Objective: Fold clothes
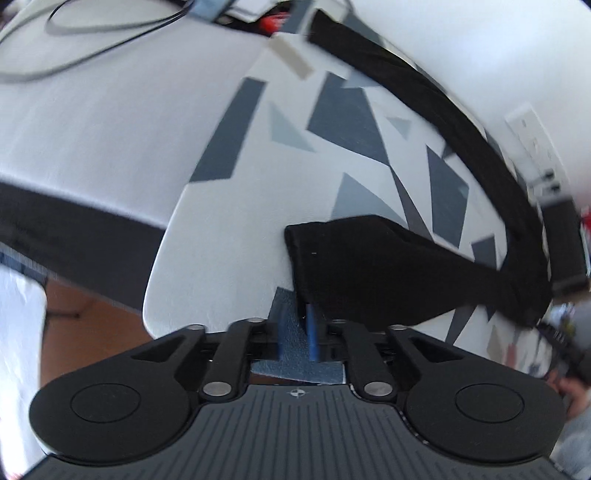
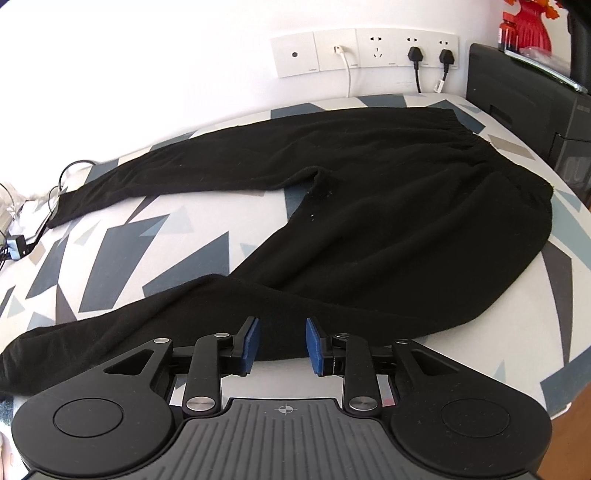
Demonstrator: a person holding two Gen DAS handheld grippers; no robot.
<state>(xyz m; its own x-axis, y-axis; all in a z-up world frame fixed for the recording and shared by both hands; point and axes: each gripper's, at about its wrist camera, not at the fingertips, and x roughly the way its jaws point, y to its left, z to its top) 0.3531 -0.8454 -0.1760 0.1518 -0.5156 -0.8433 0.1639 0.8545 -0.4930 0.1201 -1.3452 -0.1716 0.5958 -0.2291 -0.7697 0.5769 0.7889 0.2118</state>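
A white cloth with grey and dark blue geometric shards [image 2: 122,243] covers the table and fills most of both views. On it lie black trousers [image 2: 388,206], spread flat: in the right wrist view the waistband sits at the upper right near the wall, one leg runs along the far edge towards the upper left, and the other leg comes diagonally down to the lower left corner of the frame, the two legs parted in a wide V.

A black box-shaped appliance [image 2: 524,107] stands at the right edge of the frame, just beside the waistband. On the white wall at the top centre is a row of sockets [image 2: 365,51] with a white cable and two black plugs in them.

The right gripper [image 2: 282,345] sits at the bottom centre of its view, its blue-padded jaws released and standing apart, with the lower trouser leg lying just ahead of and between them.

In the blurred left wrist view, the left gripper [image 1: 299,332] has its jaws drawn close together at the bottom centre. The cuff end of a trouser leg reaches down to them from the right; the jaws appear clenched on its lower edge.

A black cable [image 1: 110,33] loops across the upper left of that frame.
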